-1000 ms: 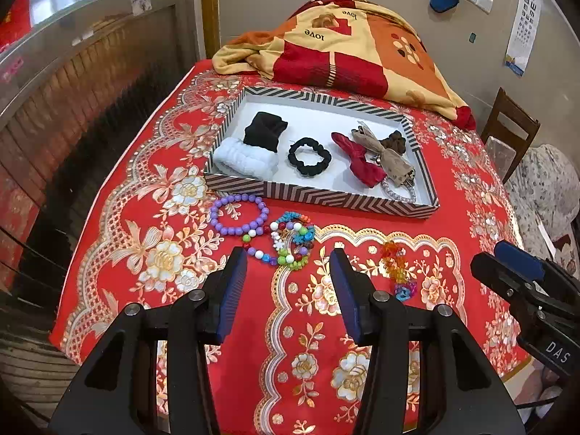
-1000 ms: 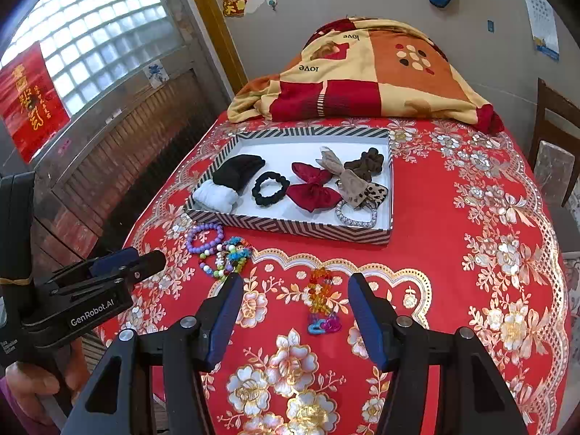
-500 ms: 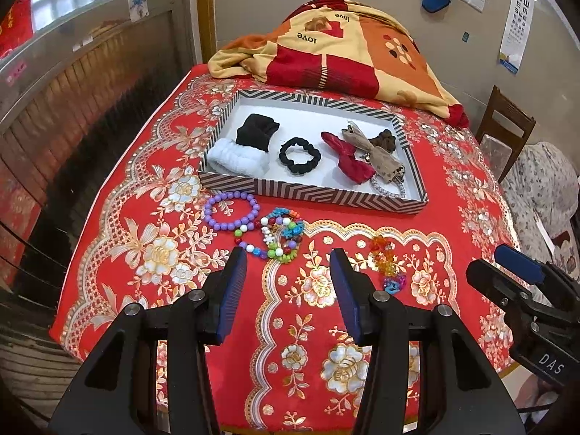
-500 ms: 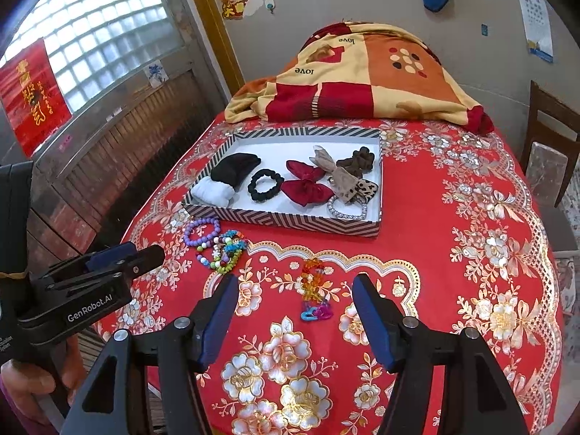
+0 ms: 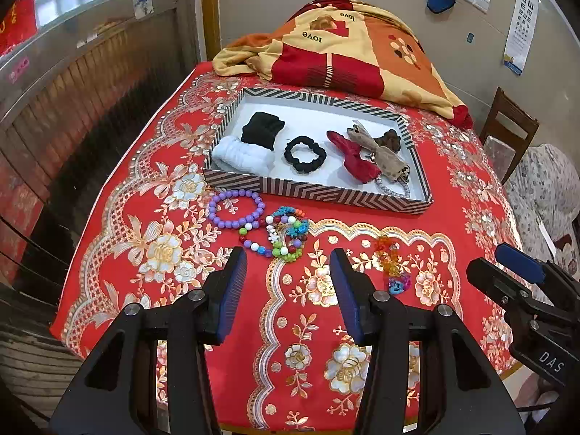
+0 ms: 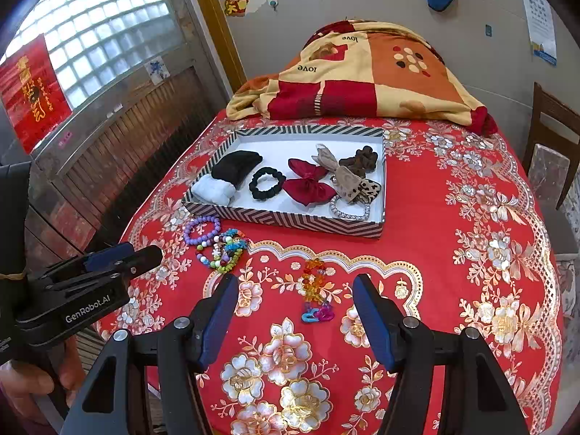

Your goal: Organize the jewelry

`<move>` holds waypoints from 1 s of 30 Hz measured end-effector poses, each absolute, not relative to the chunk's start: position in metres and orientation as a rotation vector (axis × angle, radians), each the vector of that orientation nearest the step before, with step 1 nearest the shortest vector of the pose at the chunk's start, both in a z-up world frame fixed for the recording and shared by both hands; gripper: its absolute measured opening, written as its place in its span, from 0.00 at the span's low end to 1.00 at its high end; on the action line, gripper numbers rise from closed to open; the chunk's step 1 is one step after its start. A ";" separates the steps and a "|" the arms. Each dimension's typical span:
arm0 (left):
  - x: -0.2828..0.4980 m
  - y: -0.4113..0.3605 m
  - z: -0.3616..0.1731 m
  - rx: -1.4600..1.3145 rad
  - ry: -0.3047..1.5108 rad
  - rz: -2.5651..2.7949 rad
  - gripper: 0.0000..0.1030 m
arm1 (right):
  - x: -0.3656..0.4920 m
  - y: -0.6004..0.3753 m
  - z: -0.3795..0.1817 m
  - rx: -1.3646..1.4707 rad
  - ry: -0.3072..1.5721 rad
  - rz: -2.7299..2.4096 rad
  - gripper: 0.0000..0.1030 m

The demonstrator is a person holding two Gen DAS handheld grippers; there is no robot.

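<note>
Both sets of jaws are spread apart with nothing in them. The left gripper hangs over the red floral tablecloth low in its frame, and just past its fingertips sits the pile of multicolored bead bracelets, touching a purple bead bracelet up and to the left. The right gripper has just widened a bit, still nothing between the pads; seen in the gap between its tips is the orange-and-rainbow bead bracelet lying flat on the cloth (blue and pink links at the near end). Further up, mid-frame, is the zigzag-striped tray with a black scrunchie, red bow, beige bow, a sparkly silver bracelet and black and white cloth bands. Behind the tray, a patchwork blanket is heaped at the top.
</note>
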State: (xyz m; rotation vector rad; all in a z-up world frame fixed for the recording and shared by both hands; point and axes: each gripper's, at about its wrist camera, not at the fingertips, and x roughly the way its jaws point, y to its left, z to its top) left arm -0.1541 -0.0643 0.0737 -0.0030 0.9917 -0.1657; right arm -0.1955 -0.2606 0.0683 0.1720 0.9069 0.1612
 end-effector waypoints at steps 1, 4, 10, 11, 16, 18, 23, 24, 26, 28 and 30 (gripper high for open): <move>-0.154 -0.064 0.073 -0.005 0.992 -0.165 0.46 | -0.195 -0.260 0.068 0.171 0.908 0.160 0.61; -0.153 -0.063 0.072 -0.007 0.994 -0.164 0.46 | -0.193 -0.259 0.067 0.167 0.913 0.159 0.61; -0.152 -0.061 0.071 -0.005 0.999 -0.164 0.46 | -0.191 -0.255 0.065 0.165 0.919 0.160 0.61; -0.151 -0.060 0.070 -0.005 1.001 -0.165 0.46 | -0.191 -0.255 0.065 0.165 0.920 0.160 0.61; -0.149 -0.058 0.069 -0.005 1.007 -0.166 0.46 | -0.189 -0.254 0.063 0.163 0.928 0.155 0.61; -0.148 -0.058 0.069 -0.003 1.006 -0.165 0.46 | -0.187 -0.253 0.062 0.164 0.933 0.154 0.61; -0.145 -0.058 0.065 0.005 1.013 -0.169 0.46 | -0.184 -0.252 0.060 0.160 0.941 0.156 0.61; -0.144 -0.059 0.065 0.006 1.014 -0.170 0.46 | -0.184 -0.252 0.060 0.160 0.942 0.156 0.61; -0.143 -0.059 0.065 0.008 1.016 -0.171 0.46 | -0.182 -0.253 0.059 0.160 0.944 0.155 0.61; -0.142 -0.059 0.065 0.007 1.016 -0.169 0.46 | -0.180 -0.253 0.058 0.162 0.947 0.154 0.61; -0.141 -0.059 0.063 0.008 1.019 -0.167 0.46 | -0.178 -0.253 0.057 0.163 0.951 0.153 0.62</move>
